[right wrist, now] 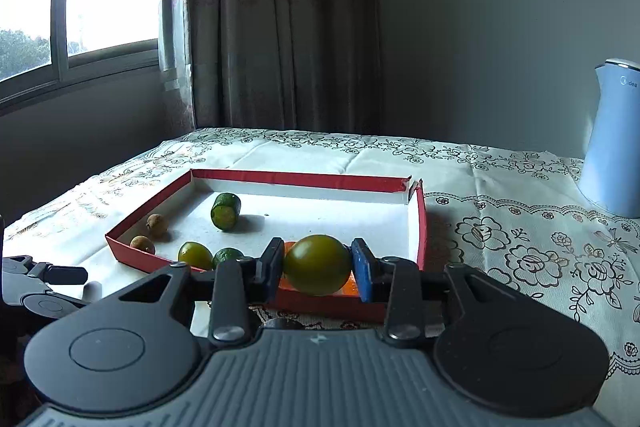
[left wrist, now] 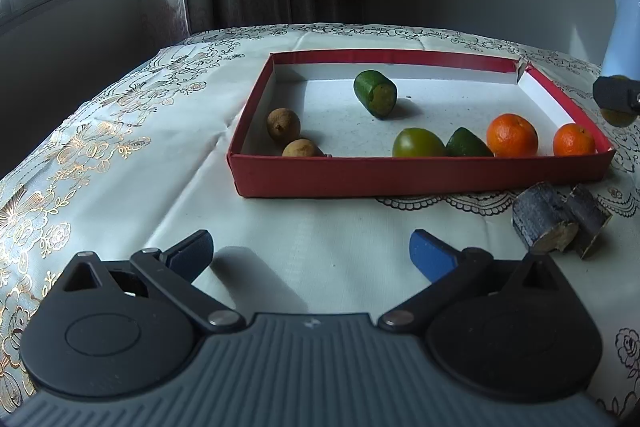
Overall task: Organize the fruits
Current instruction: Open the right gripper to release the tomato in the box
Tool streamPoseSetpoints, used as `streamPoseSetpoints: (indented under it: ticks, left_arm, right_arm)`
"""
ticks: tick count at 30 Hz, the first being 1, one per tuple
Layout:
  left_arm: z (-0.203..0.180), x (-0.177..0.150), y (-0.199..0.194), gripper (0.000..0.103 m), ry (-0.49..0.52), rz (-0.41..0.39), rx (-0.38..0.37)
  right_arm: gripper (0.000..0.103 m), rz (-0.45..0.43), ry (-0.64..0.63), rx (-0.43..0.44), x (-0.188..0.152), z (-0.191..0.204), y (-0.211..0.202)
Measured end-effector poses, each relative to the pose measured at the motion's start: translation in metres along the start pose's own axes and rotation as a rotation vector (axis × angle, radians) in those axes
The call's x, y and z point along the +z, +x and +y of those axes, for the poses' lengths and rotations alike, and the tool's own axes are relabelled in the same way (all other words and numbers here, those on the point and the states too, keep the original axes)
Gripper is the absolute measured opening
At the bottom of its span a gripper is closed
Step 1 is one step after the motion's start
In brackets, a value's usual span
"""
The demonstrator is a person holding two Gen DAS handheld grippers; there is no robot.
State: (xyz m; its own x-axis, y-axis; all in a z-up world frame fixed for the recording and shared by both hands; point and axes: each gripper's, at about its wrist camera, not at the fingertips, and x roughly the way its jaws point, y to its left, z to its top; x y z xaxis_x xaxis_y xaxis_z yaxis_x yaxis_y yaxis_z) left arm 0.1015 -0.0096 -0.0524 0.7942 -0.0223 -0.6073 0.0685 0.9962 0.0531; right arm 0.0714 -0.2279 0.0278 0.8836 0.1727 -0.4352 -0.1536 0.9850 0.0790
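Observation:
My right gripper (right wrist: 317, 264) is shut on a round olive-green fruit (right wrist: 317, 265), held just above the near right corner of the red tray (right wrist: 304, 179). Orange shows behind the held fruit. In the tray lie a cut green fruit (left wrist: 375, 93), two brown longans (left wrist: 283, 125) (left wrist: 302, 149), another olive-green fruit (left wrist: 418, 143), a dark green piece (left wrist: 468, 143) and two oranges (left wrist: 512, 135) (left wrist: 574, 145). My left gripper (left wrist: 312, 253) stands open over the tablecloth in front of the tray, with nothing between its fingers. One of the right gripper's fingers (left wrist: 614, 94) shows at the right edge of the left wrist view.
Two dark bark-covered chunks (left wrist: 560, 223) lie on the cloth just right of the tray's front corner. A pale blue kettle (right wrist: 612, 143) stands at the back right. The floral tablecloth (left wrist: 120, 187) drops off at the left, with curtains and a window behind.

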Motion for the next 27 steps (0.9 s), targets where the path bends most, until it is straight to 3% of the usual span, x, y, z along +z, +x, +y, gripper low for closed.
streamPoseSetpoints:
  ticks: [15,27]
  left_arm:
    - [0.002,0.0,0.001,0.103,-0.019,0.001,-0.007]
    - [0.004,0.0,0.001,0.103,-0.03,-0.002,-0.012]
  right_arm:
    - [0.036,0.061,0.024,-0.068,0.017,-0.019,0.07]
    - [0.036,0.114,0.0,-0.1,0.013,-0.014,0.1]
